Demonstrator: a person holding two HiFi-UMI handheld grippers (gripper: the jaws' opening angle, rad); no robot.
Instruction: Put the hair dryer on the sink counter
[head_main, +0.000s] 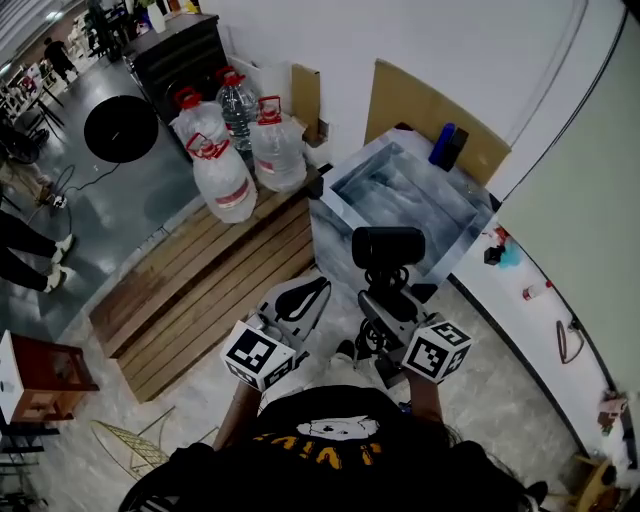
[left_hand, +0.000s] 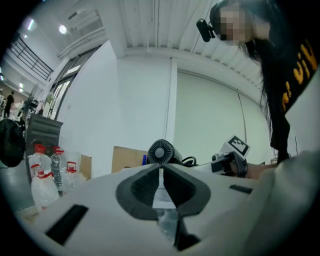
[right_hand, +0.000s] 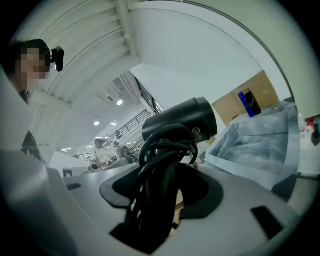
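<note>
Water jugs (head_main: 222, 180) crowd wooden bench (head_main: 200, 290) beside sink (head_main: 332, 240).

The hair dryer (head_main: 388, 247) covers part of the near edge of the sink (head_main: 400, 195). In the right gripper view, its coiled cord (right_hand: 167, 150) conceals its handle between the jaws of the right gripper (right_hand: 163, 185). Small items (head_main: 536, 291) right of the sink: too small to identify.

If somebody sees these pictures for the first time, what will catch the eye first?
The black hair dryer, its cord wound round the handle, sits clamped in the right gripper at the centre of the head view. Just beyond it stands the marble-patterned sink. To the left, big water jugs crowd the end of a wooden platform.
</note>
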